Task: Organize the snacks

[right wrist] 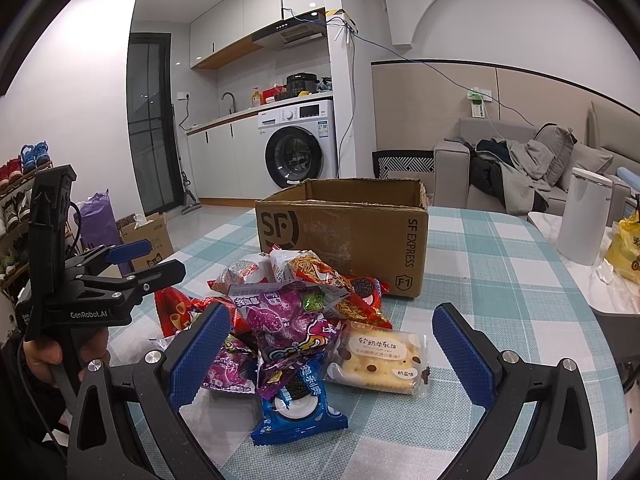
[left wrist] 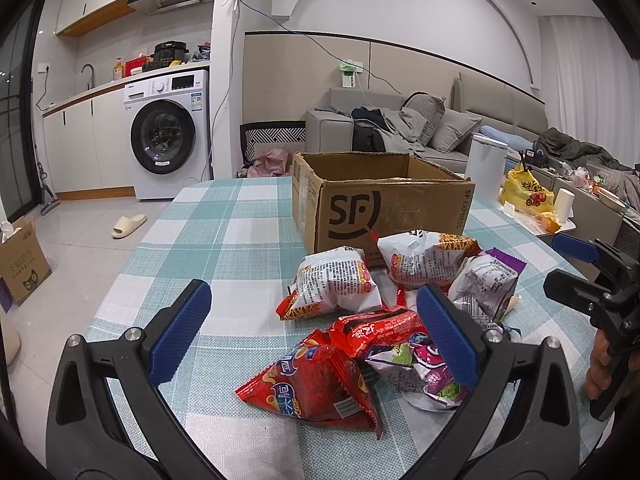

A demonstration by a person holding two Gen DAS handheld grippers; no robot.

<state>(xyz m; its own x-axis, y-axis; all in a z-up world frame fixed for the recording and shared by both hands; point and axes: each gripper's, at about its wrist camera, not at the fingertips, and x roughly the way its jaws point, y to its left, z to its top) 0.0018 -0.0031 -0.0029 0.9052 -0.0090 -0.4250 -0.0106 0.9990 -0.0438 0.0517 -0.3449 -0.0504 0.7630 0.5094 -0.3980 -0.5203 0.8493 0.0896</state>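
A heap of snack packets is spread on the table just ahead of the right gripper, mostly toward its left finger. A biscuit packet is set between the fingers, a cookie packet nearest the claw. Behind the heap a cardboard box is placed, touching it. The left gripper is held to the left of the heap.

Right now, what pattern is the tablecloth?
Teal, grey and white checks on the tablecloth, clearest in the left wrist view.
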